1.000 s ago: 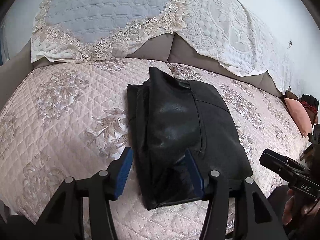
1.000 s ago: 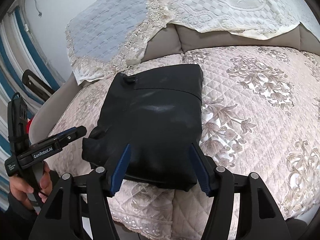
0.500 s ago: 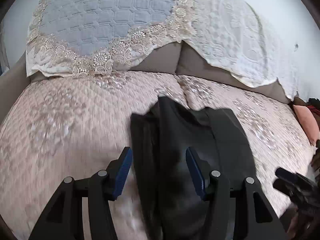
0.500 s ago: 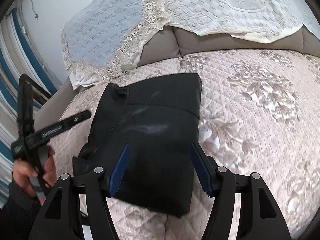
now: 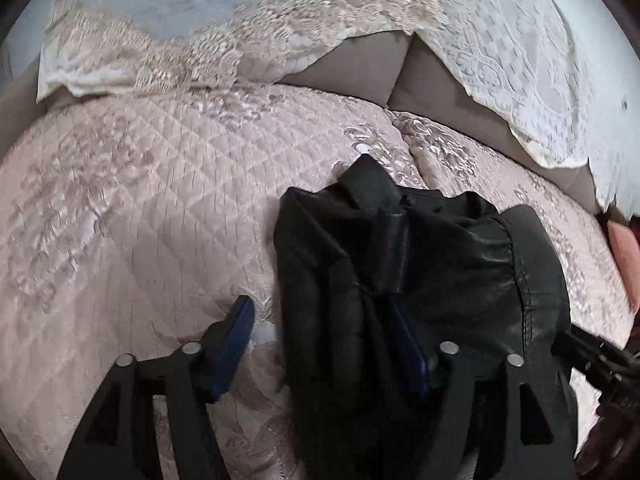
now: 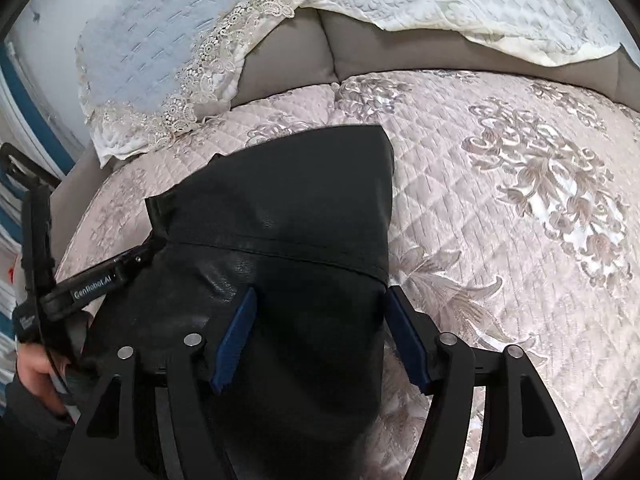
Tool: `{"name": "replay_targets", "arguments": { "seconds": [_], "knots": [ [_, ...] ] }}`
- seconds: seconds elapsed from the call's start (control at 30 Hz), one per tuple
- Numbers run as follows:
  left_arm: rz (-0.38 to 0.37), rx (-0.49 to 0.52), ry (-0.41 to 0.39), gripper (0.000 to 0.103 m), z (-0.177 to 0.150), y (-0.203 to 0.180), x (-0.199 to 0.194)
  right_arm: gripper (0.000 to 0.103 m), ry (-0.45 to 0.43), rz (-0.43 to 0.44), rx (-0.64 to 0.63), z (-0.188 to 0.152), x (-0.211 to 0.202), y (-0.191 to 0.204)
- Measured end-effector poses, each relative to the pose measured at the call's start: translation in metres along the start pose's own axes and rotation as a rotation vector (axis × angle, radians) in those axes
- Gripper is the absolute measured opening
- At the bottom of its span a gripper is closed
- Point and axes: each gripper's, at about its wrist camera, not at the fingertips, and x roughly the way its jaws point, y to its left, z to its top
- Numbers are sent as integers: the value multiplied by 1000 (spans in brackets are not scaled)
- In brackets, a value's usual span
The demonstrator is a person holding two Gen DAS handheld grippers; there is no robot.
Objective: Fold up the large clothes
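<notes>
A folded black leather garment (image 5: 432,280) lies on the quilted beige bedspread (image 5: 140,208); it also shows in the right wrist view (image 6: 288,216). My left gripper (image 5: 328,344) is open at the garment's near left edge, with its right blue pad partly hidden under a fold and its left pad over the bedspread. My right gripper (image 6: 320,336) is open over the garment's near right edge, jaws wide apart with leather between them. The left gripper's black body (image 6: 92,284) touches the garment's left side in the right wrist view.
Lace-trimmed pale covers (image 5: 192,32) drape over the grey headboard cushions (image 5: 360,72) at the back. A pink cushion (image 5: 624,252) lies at the far right. The bedspread (image 6: 520,208) spreads to the right of the garment.
Both grippers have moved forward and down onto the garment's near edge. The garment's left side now bunches up in folds around the left gripper's right pad.
</notes>
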Motion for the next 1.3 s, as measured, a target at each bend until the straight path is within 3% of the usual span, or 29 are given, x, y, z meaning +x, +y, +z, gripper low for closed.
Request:
{"name": "replay_targets", "arguments": {
  "seconds": [0.13, 0.4, 0.53, 0.77, 0.87, 1.07, 1.3],
  "knots": [
    [2, 10, -4, 73, -2, -3, -13, 67, 2, 14, 27, -7, -13, -8],
    [-150, -63, -10, 71, -33, 2, -64, 67, 4, 133, 77, -36, -33, -27],
    [-195, -94, -28, 71, -32, 2, -76, 67, -4, 203, 141, -36, -30, -37],
    [-165, -98, 23, 71, -26, 1, -41, 68, 16, 236, 157, -24, -15, -36],
    [-188, -101, 52, 75, -35, 7, -28, 68, 39, 244, 146, -24, -7, -32],
    [-206, -78, 29, 75, -47, 7, -28, 69, 60, 282, 185, -32, 2, -34],
    [-213, -54, 54, 74, -37, 3, -16, 69, 69, 299, 199, -22, 14, -36]
  ]
}}
